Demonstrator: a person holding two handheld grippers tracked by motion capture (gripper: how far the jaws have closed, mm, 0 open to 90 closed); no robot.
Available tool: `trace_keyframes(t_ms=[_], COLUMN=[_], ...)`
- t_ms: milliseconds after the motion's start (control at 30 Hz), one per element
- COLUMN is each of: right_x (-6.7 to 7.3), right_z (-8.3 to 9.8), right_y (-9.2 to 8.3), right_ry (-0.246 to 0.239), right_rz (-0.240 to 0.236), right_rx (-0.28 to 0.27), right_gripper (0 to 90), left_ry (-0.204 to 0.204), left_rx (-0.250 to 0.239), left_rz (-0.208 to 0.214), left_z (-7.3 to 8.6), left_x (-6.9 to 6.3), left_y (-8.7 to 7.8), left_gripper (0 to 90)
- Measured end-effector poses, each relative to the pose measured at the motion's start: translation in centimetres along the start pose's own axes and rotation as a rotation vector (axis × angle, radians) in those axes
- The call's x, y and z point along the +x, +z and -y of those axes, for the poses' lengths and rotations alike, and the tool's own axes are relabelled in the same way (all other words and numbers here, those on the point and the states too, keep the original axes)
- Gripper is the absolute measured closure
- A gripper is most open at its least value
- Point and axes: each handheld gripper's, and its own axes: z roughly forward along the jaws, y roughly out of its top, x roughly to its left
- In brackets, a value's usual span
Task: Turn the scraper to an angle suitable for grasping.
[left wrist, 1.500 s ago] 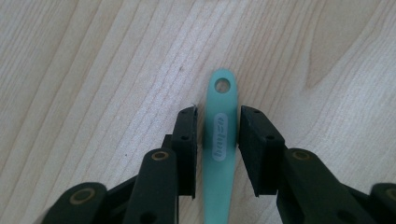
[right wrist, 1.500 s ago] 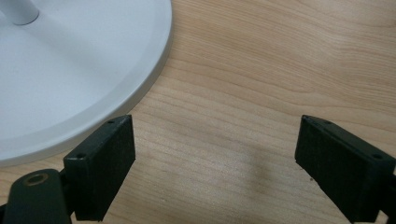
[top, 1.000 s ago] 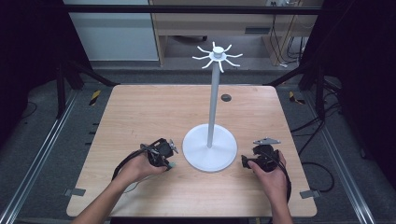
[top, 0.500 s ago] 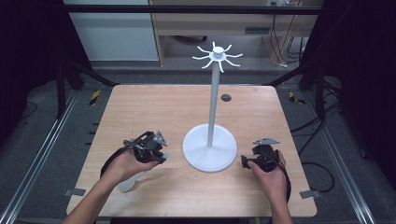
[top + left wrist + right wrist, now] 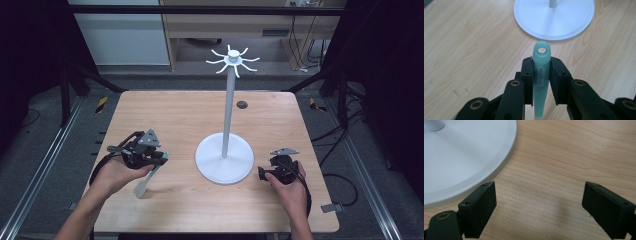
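Left gripper (image 5: 162, 159): you had it clamped on the mint spatula (image 5: 541, 75), left of the white stand (image 5: 224, 162).
Right gripper (image 5: 262, 174): your jaws stood apart, empty, just right of that stand's base.

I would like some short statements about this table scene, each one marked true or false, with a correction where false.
1. The left gripper is shut on a pale green utensil. True.
2. The utensil's handle end has a hole. True.
3. The right gripper holds a spoon. False: its jaws stand open with nothing between them.
4. The white stand lies on its side. False: it stands upright on the table.
5. Utensils already hang from the hooks on top of the stand. False: the hooks are bare.
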Motion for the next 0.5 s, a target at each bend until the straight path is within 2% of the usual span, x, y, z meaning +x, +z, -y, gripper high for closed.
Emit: trace_keyframes(t_ms=[300, 500], right_x=[0.0, 0.3], right_z=[0.0, -0.1], right_y=[0.0, 0.0], right_ry=[-0.003, -0.012], right_rz=[0.002, -0.001], right_rx=[0.001, -0.007], right_gripper=[12.6, 12.6], left_ry=[-0.023, -0.029], left_rx=[-0.137, -0.204], left_rz=[-0.031, -0.045], left_z=[-0.1, -0.8], left_x=[0.3, 0.6], left_y=[-3.0, -4.7], left_gripper=[74.2, 74.3])
